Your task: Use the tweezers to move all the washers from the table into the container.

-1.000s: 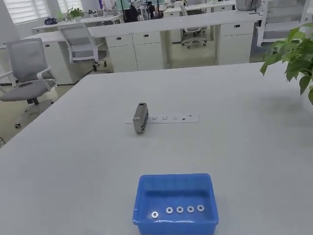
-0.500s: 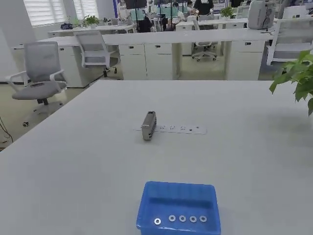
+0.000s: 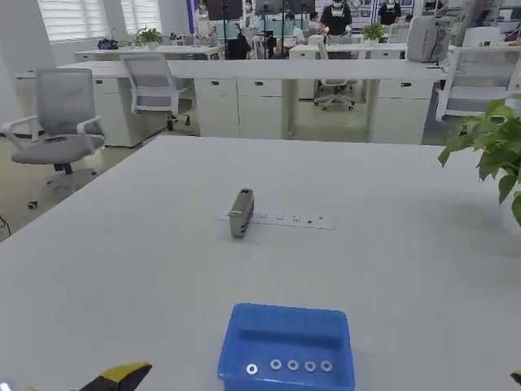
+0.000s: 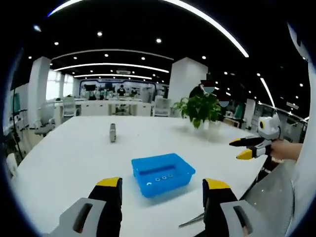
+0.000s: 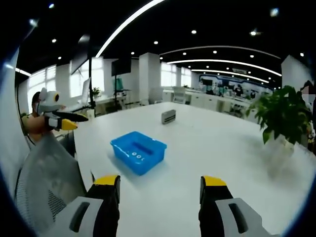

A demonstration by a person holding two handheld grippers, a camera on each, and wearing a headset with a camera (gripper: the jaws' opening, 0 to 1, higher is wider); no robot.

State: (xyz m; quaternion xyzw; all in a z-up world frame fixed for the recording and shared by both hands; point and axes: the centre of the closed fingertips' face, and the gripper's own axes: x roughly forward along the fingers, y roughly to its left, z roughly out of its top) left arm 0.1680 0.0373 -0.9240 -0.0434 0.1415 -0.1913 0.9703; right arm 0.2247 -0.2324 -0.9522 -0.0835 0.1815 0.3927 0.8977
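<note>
A blue container sits near the table's front edge with several washers in a row inside it. It also lies ahead in the left gripper view and the right gripper view. My left gripper is open and holds nothing, short of the container. Thin metal tweezers lie on the table by its right jaw. My right gripper is open too, with nothing between its jaws. A yellow fingertip pokes in at the head view's bottom left.
A grey block stands at mid-table on a white socket strip. A potted plant leans in at the right edge. Office chairs and desks stand beyond the table's far side.
The head camera has shifted, and a yellow gripper tip has come into its bottom left corner. The container, washers and grey block lie where they were.
</note>
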